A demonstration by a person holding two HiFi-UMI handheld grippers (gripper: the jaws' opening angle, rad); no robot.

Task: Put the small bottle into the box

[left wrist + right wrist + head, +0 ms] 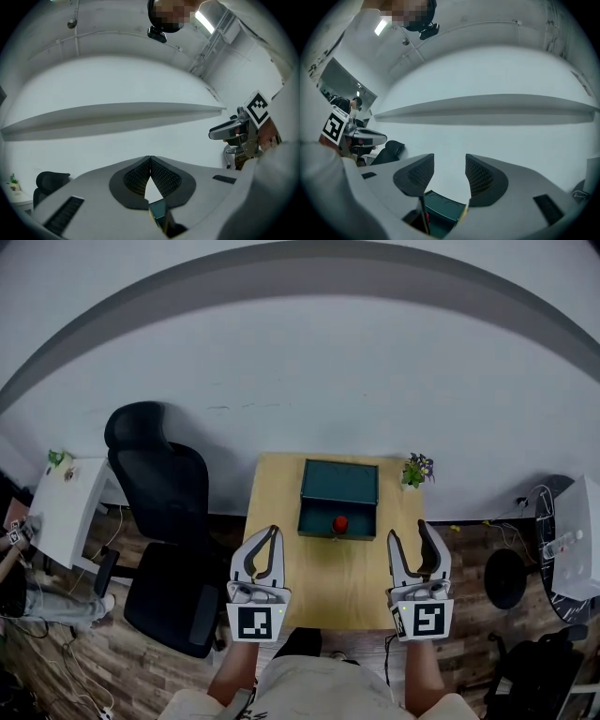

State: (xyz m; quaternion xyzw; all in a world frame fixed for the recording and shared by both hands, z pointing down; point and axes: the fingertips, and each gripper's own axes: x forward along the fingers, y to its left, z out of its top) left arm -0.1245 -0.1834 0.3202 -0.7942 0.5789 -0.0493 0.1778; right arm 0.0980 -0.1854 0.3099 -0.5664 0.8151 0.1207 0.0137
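- Tools: the left tool [273, 532] has its jaws pressed together on nothing; the right tool [409, 531] has its jaws apart and empty.
- Wooden tabletop [281, 587] lies under both.
- Green box [323, 482] sits at its far middle.
- Small bottle [340, 523], red, shows at the box's near side, apart from both tools; inside or in front, I cannot tell.

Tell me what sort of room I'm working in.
Most likely an office or small lab room: a black office chair stands beside a wooden table against a plain white wall, with a white desk off to the left.
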